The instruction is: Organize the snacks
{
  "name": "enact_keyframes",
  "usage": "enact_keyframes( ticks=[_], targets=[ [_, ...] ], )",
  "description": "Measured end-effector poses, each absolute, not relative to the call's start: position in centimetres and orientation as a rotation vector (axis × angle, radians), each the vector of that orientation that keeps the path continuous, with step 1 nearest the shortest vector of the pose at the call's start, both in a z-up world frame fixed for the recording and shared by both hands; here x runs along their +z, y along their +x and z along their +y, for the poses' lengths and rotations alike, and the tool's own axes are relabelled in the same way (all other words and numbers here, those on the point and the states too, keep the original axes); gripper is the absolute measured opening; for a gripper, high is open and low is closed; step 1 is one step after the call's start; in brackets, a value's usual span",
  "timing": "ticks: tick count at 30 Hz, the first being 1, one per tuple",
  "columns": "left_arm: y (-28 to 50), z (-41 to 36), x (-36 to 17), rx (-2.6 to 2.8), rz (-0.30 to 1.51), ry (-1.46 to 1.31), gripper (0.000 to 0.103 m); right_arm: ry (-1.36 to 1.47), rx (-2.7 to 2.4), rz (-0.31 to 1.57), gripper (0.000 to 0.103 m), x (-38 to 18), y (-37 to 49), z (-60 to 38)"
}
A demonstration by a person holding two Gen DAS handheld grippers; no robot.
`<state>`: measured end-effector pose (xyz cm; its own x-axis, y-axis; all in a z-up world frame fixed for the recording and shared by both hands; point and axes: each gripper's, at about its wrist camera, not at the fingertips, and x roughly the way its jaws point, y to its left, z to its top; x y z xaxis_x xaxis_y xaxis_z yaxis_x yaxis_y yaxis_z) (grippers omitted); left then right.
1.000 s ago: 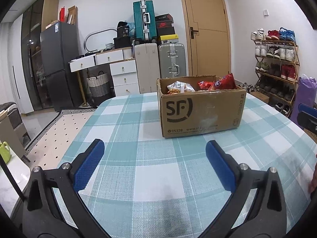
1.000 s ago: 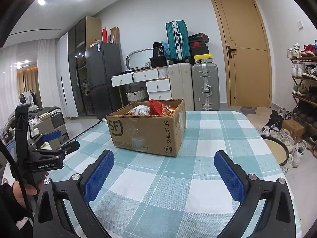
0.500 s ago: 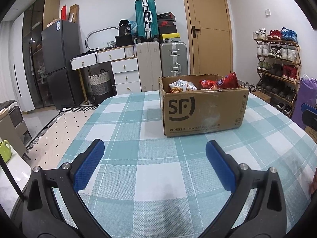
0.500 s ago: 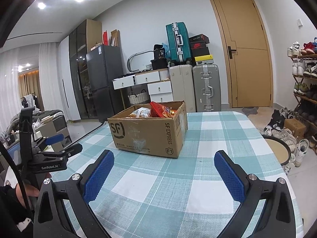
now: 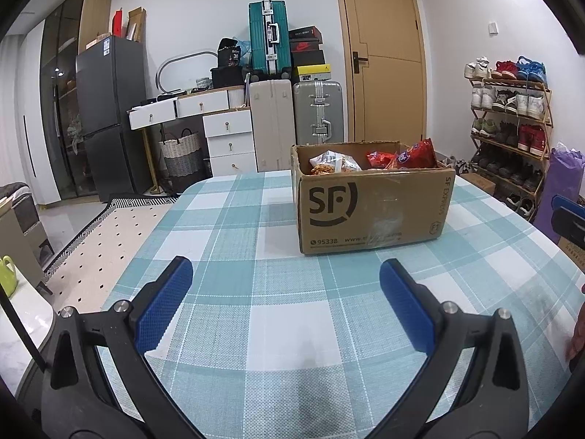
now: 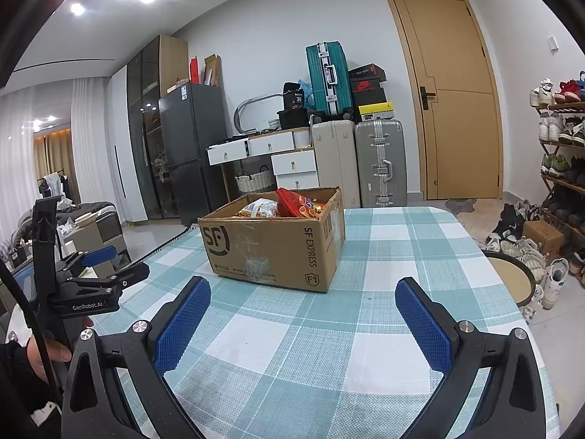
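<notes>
An open cardboard SF box (image 5: 373,208) stands on the checked tablecloth (image 5: 278,314). It holds red snack bags (image 5: 416,153) and a pale bag of snacks (image 5: 334,162). The box also shows in the right wrist view (image 6: 274,245), with red bags (image 6: 296,203) sticking up. My left gripper (image 5: 285,300) is open and empty, short of the box. My right gripper (image 6: 303,314) is open and empty, also short of the box. The left gripper shows at the left in the right wrist view (image 6: 95,274).
Suitcases (image 5: 318,120), white drawers (image 5: 226,135) and a dark fridge (image 5: 109,117) stand behind the table. A shoe rack (image 5: 508,124) and a purple bag (image 5: 563,183) are at the right. A round stool (image 6: 512,281) stands by the table's right edge.
Both views have drifted slightly; the box sits a little further right in each. Both grippers stay open and empty.
</notes>
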<state>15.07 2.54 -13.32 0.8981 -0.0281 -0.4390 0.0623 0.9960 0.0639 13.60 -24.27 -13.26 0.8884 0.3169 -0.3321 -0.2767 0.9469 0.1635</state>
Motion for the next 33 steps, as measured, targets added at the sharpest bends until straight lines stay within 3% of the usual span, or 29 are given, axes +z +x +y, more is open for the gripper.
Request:
enact_keyframes(
  ticks=[33],
  targets=[
    [14.0, 2.0, -12.9, -0.069, 0.398, 0.054, 0.102, 0.113, 0.308, 0.363, 0.103, -13.2, 13.6, -24.4]
  ],
)
